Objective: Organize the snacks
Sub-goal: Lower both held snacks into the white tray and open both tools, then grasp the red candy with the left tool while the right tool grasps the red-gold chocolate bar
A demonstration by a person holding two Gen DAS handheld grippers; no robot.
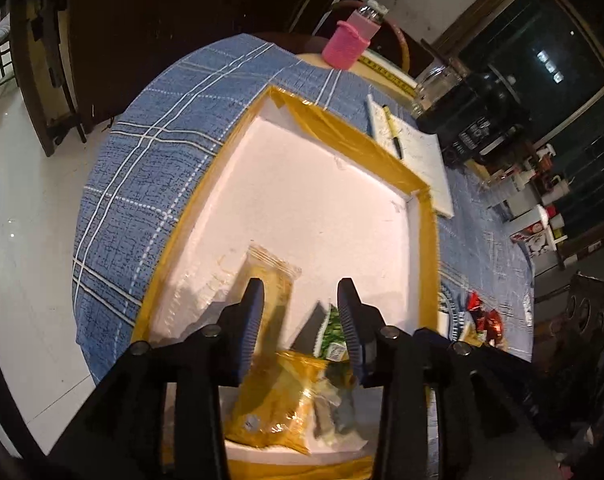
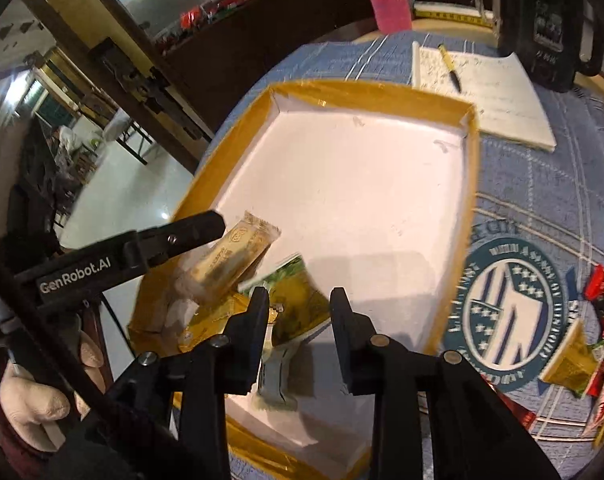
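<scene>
A white foam tray with yellow-taped rim [image 1: 385, 156] [image 2: 381, 92] lies on the blue plaid tablecloth. Several snack packets lie in its near corner: a pale yellow bar [image 1: 268, 276] [image 2: 238, 256], a green packet [image 1: 333, 332] [image 2: 298, 304] and a yellow packet [image 1: 278, 400] [image 2: 214, 316]. My left gripper [image 1: 300, 300] is open above these packets, empty; it shows in the right wrist view [image 2: 198, 228] next to the bar. My right gripper [image 2: 300, 300] is open over the green packet, empty. More snacks, red and yellow [image 2: 593, 328] [image 1: 485, 320], lie on the cloth right of the tray.
A notebook with a pen [image 1: 409, 152] [image 2: 485, 92], a pink-sleeved bottle [image 1: 351, 36] [image 2: 387, 4], a glass jar [image 1: 433, 88] and a black appliance [image 1: 477, 120] [image 2: 549, 24] stand beyond the tray. The table edge drops to a tiled floor [image 1: 26, 208] on the left.
</scene>
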